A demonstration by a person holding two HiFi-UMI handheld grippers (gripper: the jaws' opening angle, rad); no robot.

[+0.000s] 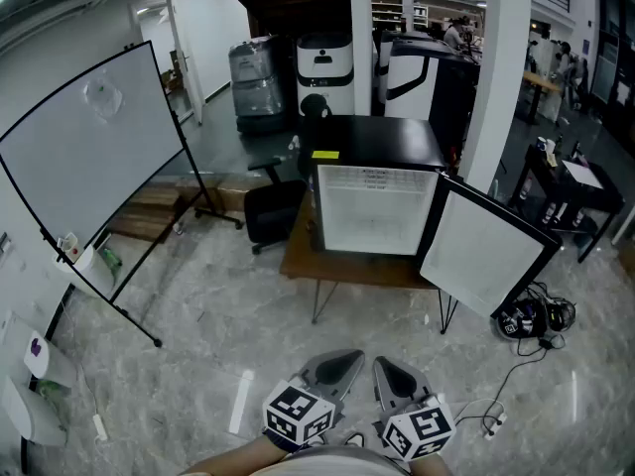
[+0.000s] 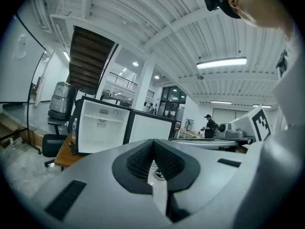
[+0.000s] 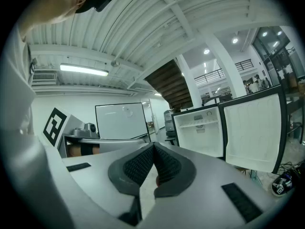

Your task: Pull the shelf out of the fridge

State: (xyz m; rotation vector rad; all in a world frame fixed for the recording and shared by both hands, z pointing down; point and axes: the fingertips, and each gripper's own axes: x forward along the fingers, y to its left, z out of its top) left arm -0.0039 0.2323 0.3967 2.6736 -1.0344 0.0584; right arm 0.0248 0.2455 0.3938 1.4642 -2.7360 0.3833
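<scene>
A small black fridge (image 1: pixel 375 147) stands on a low wooden table (image 1: pixel 303 258) several steps ahead of me. Its door (image 1: pixel 486 254) hangs open to the right. The inside is white, and a thin shelf (image 2: pixel 102 119) crosses its upper part, also seen as the shelf (image 3: pixel 202 124) in the right gripper view. My left gripper (image 1: pixel 335 369) and right gripper (image 1: pixel 395 375) are held close together low in the head view, far from the fridge. The left gripper (image 2: pixel 153 143) and the right gripper (image 3: pixel 153 148) both have their ribbed pads pressed together with nothing between them.
A whiteboard on a wheeled stand (image 1: pixel 91 157) fills the left side. A black office chair (image 1: pixel 272 212) sits left of the table. Cables and headphones (image 1: pixel 533 317) lie on the floor at right, near a dark desk (image 1: pixel 575 181). Grey stone floor lies between me and the fridge.
</scene>
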